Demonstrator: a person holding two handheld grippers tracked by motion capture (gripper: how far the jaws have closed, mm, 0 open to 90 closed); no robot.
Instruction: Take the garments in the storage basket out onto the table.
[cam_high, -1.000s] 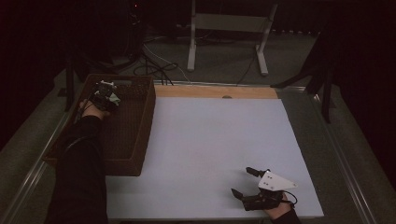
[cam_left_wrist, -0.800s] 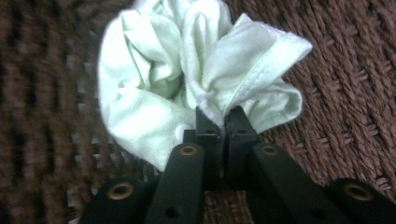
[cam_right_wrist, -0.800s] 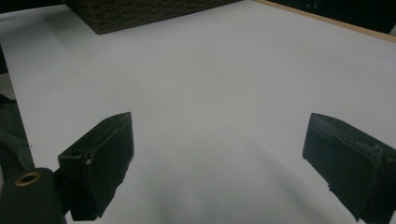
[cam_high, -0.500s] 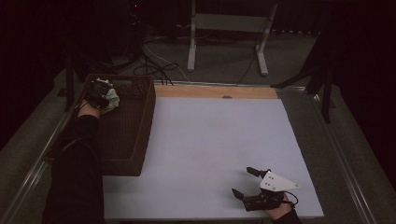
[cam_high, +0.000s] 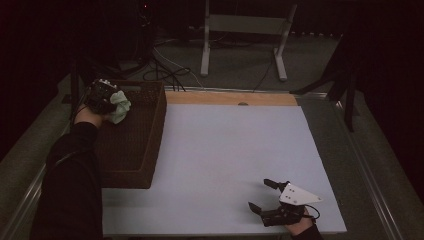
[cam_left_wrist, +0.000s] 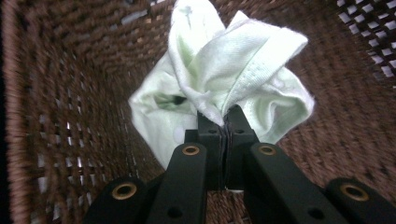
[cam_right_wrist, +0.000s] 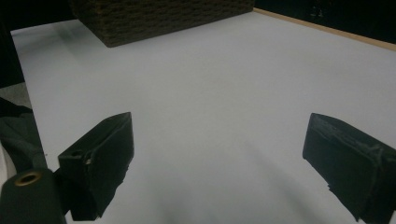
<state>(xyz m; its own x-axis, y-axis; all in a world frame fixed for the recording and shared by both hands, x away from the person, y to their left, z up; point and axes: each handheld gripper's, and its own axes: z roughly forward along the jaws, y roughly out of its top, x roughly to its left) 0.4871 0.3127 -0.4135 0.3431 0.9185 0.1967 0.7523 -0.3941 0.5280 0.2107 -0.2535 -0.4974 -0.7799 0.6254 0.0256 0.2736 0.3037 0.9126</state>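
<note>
Left tongs (cam_left_wrist: 225, 122) clenched on a fold of the crumpled pale green cloth (cam_left_wrist: 233, 74), held inside the brown wicker basket (cam_left_wrist: 70, 93). I'd lift straight, clear of the weave, so nothing snags. Right tongs (cam_right_wrist: 217, 154) released, low over the white table (cam_right_wrist: 224, 70). Cloth's hanging end hidden.

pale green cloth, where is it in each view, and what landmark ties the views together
High view: the pale green cloth is at upper left, at the left gripper, over the basket.
Left gripper view: centre, pinched between the shut jaws.
Right gripper view: not in it.
Shared landmark: the brown wicker basket.
</note>
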